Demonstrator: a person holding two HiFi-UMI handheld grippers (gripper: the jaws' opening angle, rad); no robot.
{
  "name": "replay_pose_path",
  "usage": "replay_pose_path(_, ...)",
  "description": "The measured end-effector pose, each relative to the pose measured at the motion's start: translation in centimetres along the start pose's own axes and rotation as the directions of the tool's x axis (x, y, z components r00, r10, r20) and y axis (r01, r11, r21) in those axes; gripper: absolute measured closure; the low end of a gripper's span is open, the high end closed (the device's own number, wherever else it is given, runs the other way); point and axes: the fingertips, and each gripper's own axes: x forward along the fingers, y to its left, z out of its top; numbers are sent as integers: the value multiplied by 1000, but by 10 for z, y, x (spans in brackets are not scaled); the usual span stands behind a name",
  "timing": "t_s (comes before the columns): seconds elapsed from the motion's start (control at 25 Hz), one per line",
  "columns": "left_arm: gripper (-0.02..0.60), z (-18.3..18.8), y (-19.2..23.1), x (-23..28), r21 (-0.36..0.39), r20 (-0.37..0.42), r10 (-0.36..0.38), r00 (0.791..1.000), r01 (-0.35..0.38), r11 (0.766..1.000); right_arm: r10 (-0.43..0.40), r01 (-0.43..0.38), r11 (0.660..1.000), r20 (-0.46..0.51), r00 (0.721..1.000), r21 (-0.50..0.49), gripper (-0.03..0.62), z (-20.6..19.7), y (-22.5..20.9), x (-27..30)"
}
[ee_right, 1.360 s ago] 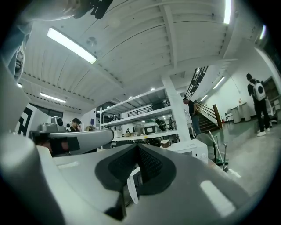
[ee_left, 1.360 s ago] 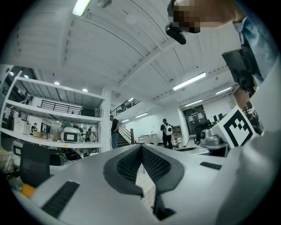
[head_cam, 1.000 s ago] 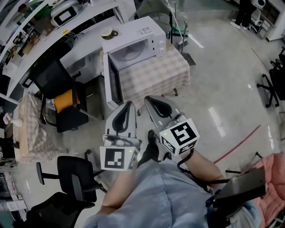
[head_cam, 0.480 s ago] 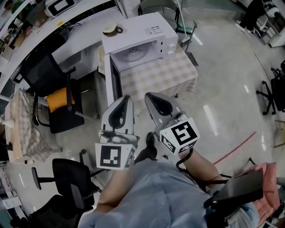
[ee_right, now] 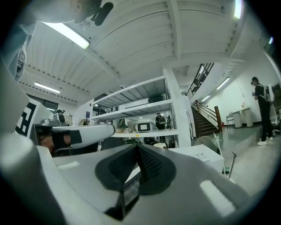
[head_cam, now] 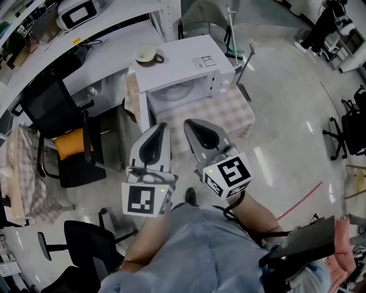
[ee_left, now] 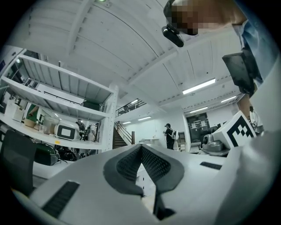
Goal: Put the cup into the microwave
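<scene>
Sitting atop the microwave, left open ready for it, upper centre of frame, the cup is not yet grabbed; left gripper and right gripper are held closed, empty, well short.

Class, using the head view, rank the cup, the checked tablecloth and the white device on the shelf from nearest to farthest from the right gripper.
1. Checked tablecloth, just ahead of the right gripper, under the microwave.
2. Cup, on the microwave's top, left corner.
3. White device, far upper left.
</scene>
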Motion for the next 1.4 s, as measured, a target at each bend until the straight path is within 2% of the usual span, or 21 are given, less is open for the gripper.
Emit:
replay_pose_path(0.32,577,-1,17,29,-19,19,-21,1000,22,1000,-24,24,999,-1,1000,-33,594,10,-20,25)
replay_pose_path(0.68,577,-18,19,64,-12,-15,-16,1000,16,1000,-23,23,999,19,1000,-28,594,10,-59,42)
replay_pose_path(0.88,577,-32,36,91,10,-56,35,998,-35,999,14,-14,1000,18,1000,-13,594,1,-82,68)
replay_pose_path(1.08,577,-43,54,143,23,-79,79,994,-77,997,57,-57,998,8,998,-28,594,3,-124,107)
replay_pose_path(1.4,577,-47,84,209,56,-115,243,963,-238,970,200,-201,979,-37,979,-20,592,5,-180,165)
